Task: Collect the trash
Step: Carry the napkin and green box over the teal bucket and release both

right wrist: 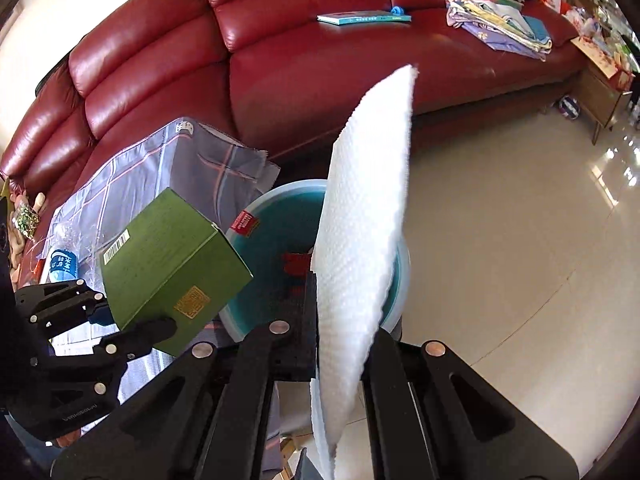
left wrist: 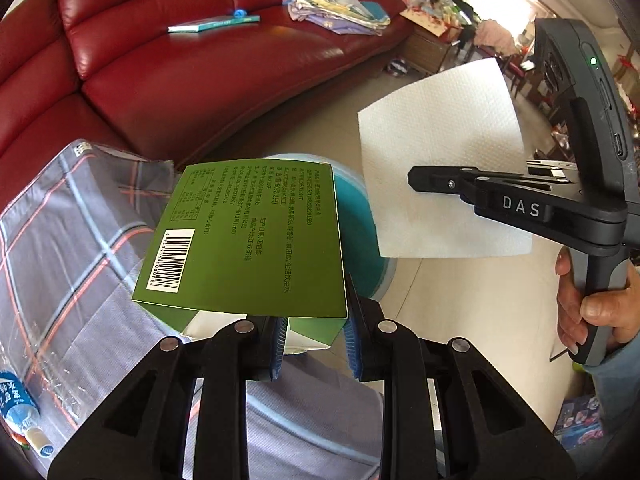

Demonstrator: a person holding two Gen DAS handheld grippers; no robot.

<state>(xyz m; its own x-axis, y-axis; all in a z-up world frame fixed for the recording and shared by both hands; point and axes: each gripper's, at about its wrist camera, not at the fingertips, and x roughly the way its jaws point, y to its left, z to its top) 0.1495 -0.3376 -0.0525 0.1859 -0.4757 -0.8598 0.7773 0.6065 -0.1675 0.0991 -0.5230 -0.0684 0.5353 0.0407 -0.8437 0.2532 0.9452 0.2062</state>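
A green carton [left wrist: 244,236] with a barcode hangs over the teal bin [left wrist: 360,232], pinched at its lower edge by my left gripper [left wrist: 314,344]. The right wrist view shows the same green carton [right wrist: 172,276] held in the left gripper [right wrist: 132,320], left of the teal bin [right wrist: 280,256], which holds red wrappers. A white paper towel [right wrist: 360,248] stands edge-on between the fingers of my right gripper [right wrist: 340,360], which is shut on it. From the left wrist view the paper towel [left wrist: 440,160] hangs flat from the right gripper [left wrist: 424,182], above the bin's right side.
A red leather sofa [right wrist: 320,72] curves behind, with a book [right wrist: 364,18] and piled clothes [right wrist: 500,20] on it. A plaid-covered table [left wrist: 72,240] carries a plastic bottle [left wrist: 20,408]. Pale tiled floor [right wrist: 520,240] spreads to the right. A hand [left wrist: 592,304] holds the right gripper's handle.
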